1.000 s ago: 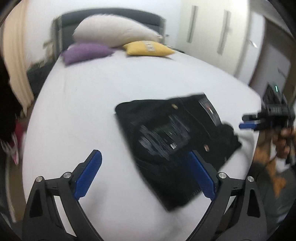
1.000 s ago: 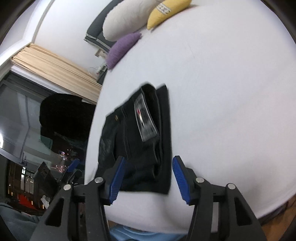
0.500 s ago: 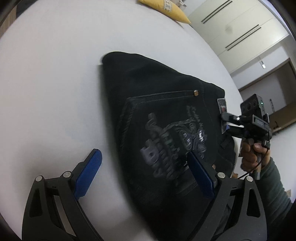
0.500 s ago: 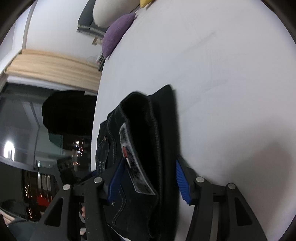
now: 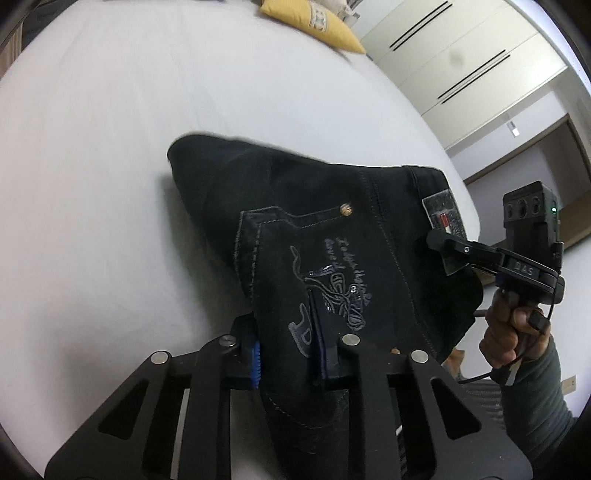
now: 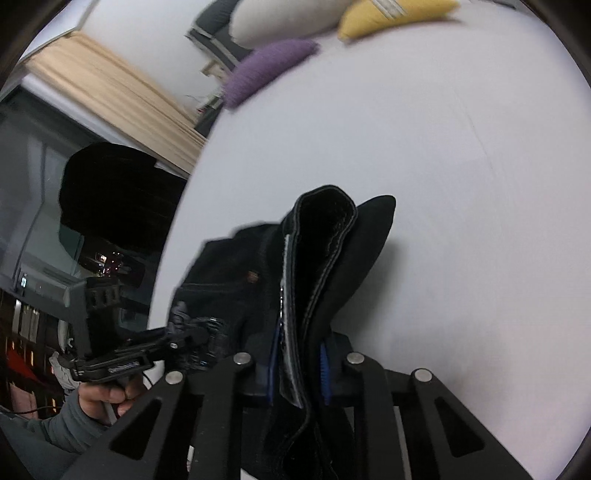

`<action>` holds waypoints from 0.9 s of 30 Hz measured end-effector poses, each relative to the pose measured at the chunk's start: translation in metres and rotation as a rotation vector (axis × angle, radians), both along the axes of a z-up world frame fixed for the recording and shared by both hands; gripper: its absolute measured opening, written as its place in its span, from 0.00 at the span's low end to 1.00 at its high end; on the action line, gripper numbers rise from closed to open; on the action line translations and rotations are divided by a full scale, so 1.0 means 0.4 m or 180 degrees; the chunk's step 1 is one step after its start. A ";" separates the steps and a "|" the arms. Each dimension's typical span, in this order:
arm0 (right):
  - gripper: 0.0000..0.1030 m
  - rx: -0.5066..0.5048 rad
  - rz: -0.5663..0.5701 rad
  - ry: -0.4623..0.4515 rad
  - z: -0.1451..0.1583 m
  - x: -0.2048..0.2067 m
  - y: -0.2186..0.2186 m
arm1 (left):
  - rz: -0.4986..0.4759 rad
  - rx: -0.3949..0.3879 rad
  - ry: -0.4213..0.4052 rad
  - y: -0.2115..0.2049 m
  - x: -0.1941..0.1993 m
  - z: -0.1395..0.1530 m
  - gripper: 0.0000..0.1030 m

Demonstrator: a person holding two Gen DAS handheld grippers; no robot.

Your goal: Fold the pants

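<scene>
The folded black pants [image 5: 332, 236] lie on the white bed [image 5: 110, 155], back pocket with grey stitching up. My left gripper [image 5: 286, 354] is shut on the near edge of the pants by the pocket. My right gripper [image 6: 299, 365] is shut on the waistband end of the pants [image 6: 325, 258], whose far fold stands raised off the sheet. The right gripper also shows in the left wrist view [image 5: 448, 249] at the waistband label. The left gripper shows in the right wrist view [image 6: 188, 332] at the pants' left side.
A yellow pillow [image 5: 317, 26] lies at the head of the bed, with a purple pillow [image 6: 269, 66] and a white pillow [image 6: 280, 18] beside it. White wardrobe doors [image 5: 461, 62] stand to the right. A beige curtain [image 6: 110, 96] and dark window are on the left.
Both grippers moved in onto the pants and closed on them, left at the pocket edge, right at the waistband. The pants' edges are now lifted off the sheet.
</scene>
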State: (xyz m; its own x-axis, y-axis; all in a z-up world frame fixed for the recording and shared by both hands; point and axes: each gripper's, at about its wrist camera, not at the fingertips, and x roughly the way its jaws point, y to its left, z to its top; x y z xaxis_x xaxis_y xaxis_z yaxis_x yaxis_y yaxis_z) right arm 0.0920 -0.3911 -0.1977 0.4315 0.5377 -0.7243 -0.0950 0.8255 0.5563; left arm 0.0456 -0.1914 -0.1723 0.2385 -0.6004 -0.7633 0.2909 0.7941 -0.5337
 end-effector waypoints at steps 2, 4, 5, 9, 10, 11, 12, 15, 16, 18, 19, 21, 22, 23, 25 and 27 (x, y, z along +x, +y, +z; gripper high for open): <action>0.19 0.0006 0.0052 -0.0110 0.039 0.019 0.018 | 0.0045 0.0019 -0.0167 0.025 0.009 0.046 0.18; 0.19 0.0060 0.0089 -0.0177 0.060 0.046 0.035 | 0.0105 0.0056 -0.0324 0.055 0.025 0.085 0.18; 0.19 0.0089 0.0109 -0.0207 0.070 0.071 0.048 | 0.0146 0.0077 -0.0409 0.079 0.046 0.109 0.18; 0.19 0.0190 0.0154 -0.0229 0.075 0.167 0.089 | 0.0239 0.0219 -0.0554 0.139 0.133 0.144 0.18; 0.19 0.0204 0.0162 -0.0229 0.072 0.192 0.102 | 0.0250 0.0263 -0.0558 0.149 0.156 0.142 0.18; 0.19 0.0217 0.0173 -0.0221 0.065 0.225 0.115 | 0.0272 0.0305 -0.0556 0.160 0.179 0.135 0.18; 0.19 0.0222 0.0182 -0.0206 0.062 0.243 0.126 | 0.0297 0.0352 -0.0546 0.172 0.210 0.123 0.18; 0.19 0.0220 0.0204 -0.0119 0.032 0.305 0.145 | 0.0326 0.0450 -0.0510 0.194 0.269 0.083 0.18; 0.19 0.0214 0.0206 -0.0082 0.016 0.322 0.148 | 0.0327 0.0480 -0.0480 0.193 0.287 0.062 0.18; 0.19 0.0192 0.0187 0.0014 -0.021 0.355 0.152 | 0.0317 0.0527 -0.0378 0.210 0.331 0.004 0.19; 0.19 0.0184 0.0160 0.0088 -0.048 0.370 0.148 | 0.0314 0.0552 -0.0337 0.238 0.355 -0.012 0.20; 0.21 0.0270 0.0070 0.0245 -0.106 0.390 0.129 | 0.0346 0.0585 -0.0269 0.241 0.373 -0.074 0.31; 0.34 0.0359 0.0010 0.0330 -0.136 0.393 0.112 | 0.0402 0.0597 -0.0266 0.246 0.372 -0.093 0.46; 0.41 0.0409 -0.0086 0.0399 -0.163 0.390 0.093 | 0.0461 0.0563 -0.0285 0.258 0.371 -0.105 0.50; 0.42 0.0675 -0.0128 0.0311 -0.188 0.365 0.064 | 0.0522 0.0510 -0.0377 0.269 0.359 -0.112 0.63; 0.46 0.0706 -0.0162 0.0245 -0.187 0.327 0.052 | 0.0544 0.0649 -0.0434 0.280 0.340 -0.108 0.75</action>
State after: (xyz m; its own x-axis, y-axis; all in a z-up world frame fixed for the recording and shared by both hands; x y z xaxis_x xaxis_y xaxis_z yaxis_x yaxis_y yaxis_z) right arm 0.2229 -0.3703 -0.2725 0.4102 0.6663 -0.6227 -0.0067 0.6850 0.7285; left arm 0.1818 -0.0793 -0.2156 0.4315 -0.3804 -0.8180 0.2019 0.9245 -0.3234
